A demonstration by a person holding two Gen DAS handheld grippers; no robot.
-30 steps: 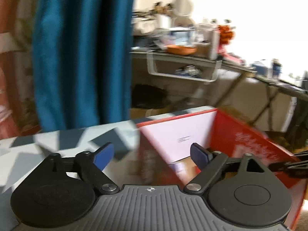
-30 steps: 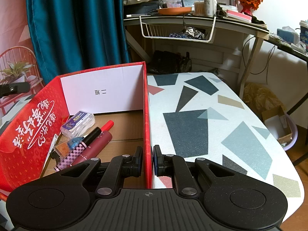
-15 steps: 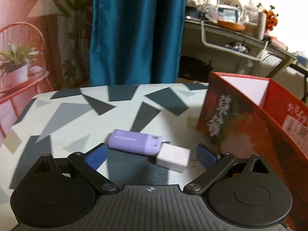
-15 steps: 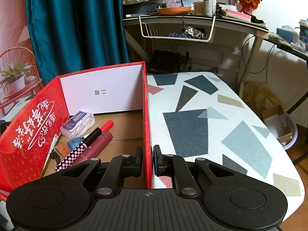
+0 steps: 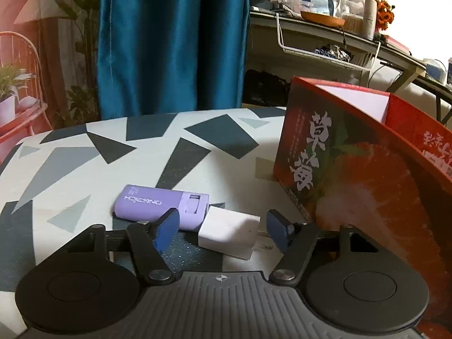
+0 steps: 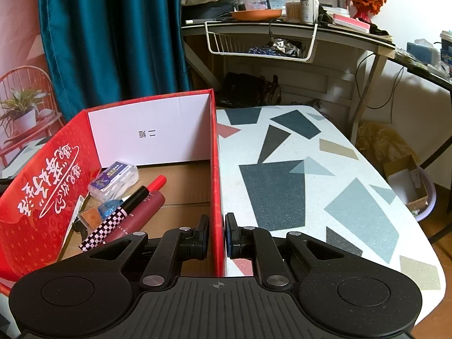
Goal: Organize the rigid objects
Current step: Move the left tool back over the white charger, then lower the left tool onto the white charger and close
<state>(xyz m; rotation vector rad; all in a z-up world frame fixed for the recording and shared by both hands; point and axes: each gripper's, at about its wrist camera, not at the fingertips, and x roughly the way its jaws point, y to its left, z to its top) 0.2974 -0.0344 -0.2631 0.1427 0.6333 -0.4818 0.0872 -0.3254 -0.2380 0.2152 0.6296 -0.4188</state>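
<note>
Swinging down from the curtain and box top of a second ago, my left view has dropped onto the tabletop, and the left gripper's spread has narrowed from the wide stance it had half a second back. My right view has not changed at all.

I see the patterned table (image 5: pixel 70 169) filling most of the left view, with the red box (image 5: pixel 367 175) standing on it to the right of my left gripper (image 5: pixel 223 230). The right gripper (image 6: pixel 217 233) is clamped nearly closed on the box's near wall (image 6: pixel 215 169), one pad inside and one outside, steadying it.

Inside the box, along its left wall, lie a clear case (image 6: pixel 114 178), a dark red tube (image 6: pixel 141 214) and a checked pen (image 6: pixel 113 226).

My target is the white plug (image 5: pixel 230 233), lying on the table end to end with the purple charger (image 5: pixel 161 206). Their shared long axis runs roughly crosswise to my left fingers, slanting away to the left. The plug sits between the jaws, which are closing, with a gap showing on each side, so nothing is gripped yet. The left hand is plainly the nearer one; I judge the pads will meet the plug's ends.
</note>
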